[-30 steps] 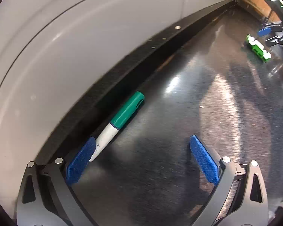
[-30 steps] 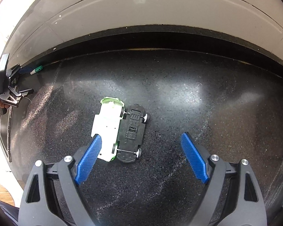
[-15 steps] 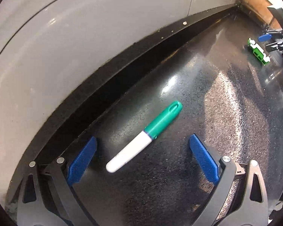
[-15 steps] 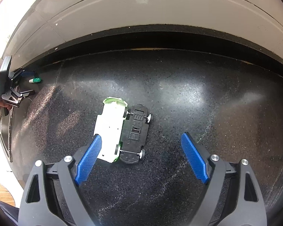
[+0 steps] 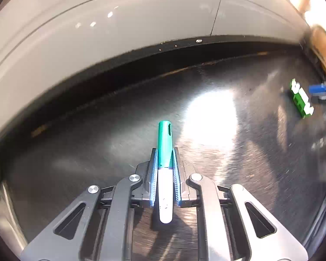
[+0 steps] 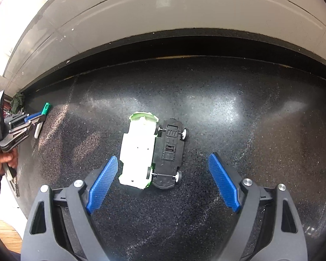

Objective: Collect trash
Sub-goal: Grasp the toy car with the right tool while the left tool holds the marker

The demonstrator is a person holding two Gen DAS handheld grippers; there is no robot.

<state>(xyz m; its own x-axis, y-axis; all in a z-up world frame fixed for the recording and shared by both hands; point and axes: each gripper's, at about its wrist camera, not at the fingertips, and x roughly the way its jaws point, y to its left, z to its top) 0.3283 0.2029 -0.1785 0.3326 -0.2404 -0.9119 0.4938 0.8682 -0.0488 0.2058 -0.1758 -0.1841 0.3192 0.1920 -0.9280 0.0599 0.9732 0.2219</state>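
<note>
Left wrist view shows the left gripper with its blue pads just closed tight on a slim white-barrelled marker with a green cap, pinched about where cap meets barrel, the cap poking out ahead over the dark speckled floor. From here the marker looks light and rigid, its plastic smooth enough to slide lengthwise if the squeeze slackens; a hold near its middle seems sensible to me.

In the right wrist view the right gripper hangs with its jaws spread wide and nothing between them, above a broken toy car: a white and green plastic body shell lying upside down, touching the black plastic chassis with small white wheels beside it. Both look light, hollow and brittle; I would take the shell across its long sides, and the chassis across its flanks between the wheels.

No bin, bag or other container is visible in either view, so where the trash goes I cannot tell.
</note>
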